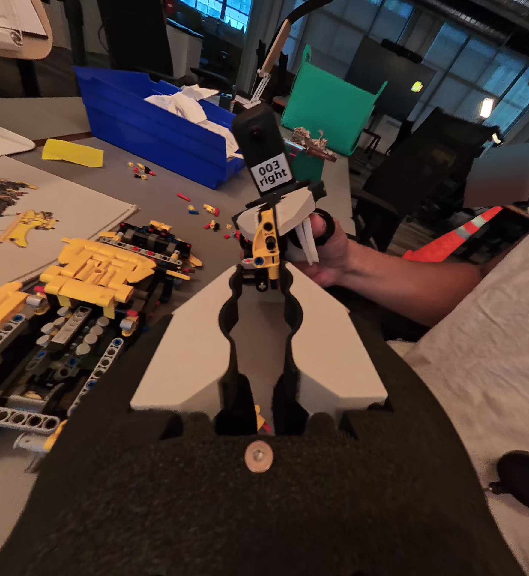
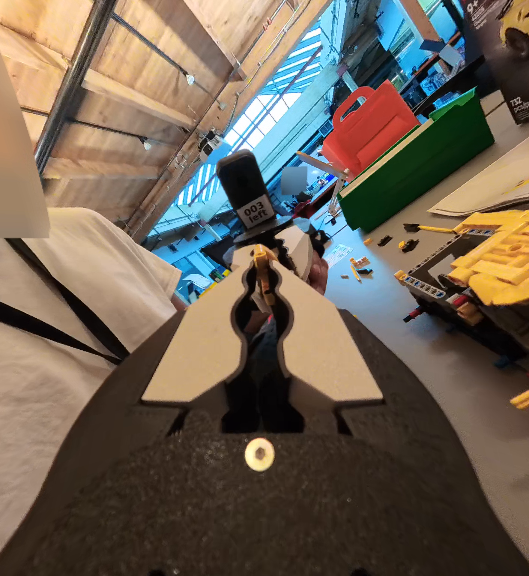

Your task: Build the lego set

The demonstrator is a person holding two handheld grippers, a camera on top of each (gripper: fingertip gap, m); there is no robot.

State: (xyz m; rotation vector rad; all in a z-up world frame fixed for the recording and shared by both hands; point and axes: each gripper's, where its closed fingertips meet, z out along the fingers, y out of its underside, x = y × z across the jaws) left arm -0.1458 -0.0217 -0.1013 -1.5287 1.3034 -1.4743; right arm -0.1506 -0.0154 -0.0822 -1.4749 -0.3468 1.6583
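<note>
Two grippers (image 1: 258, 274) (image 2: 261, 274), one blue bin (image 1: 151, 124), one car chassis (image 1: 79, 299), perhaps dozen loose pieces (image 1: 194, 208).

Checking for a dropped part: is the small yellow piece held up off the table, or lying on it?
Held up: the yellow piece sits pinched between the left gripper and right gripper, above the table.

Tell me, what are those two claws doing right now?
Both claws, left and right, shut on one small yellow piece, held mid-air. Yellow car waits on table. Nothing blocking.
</note>
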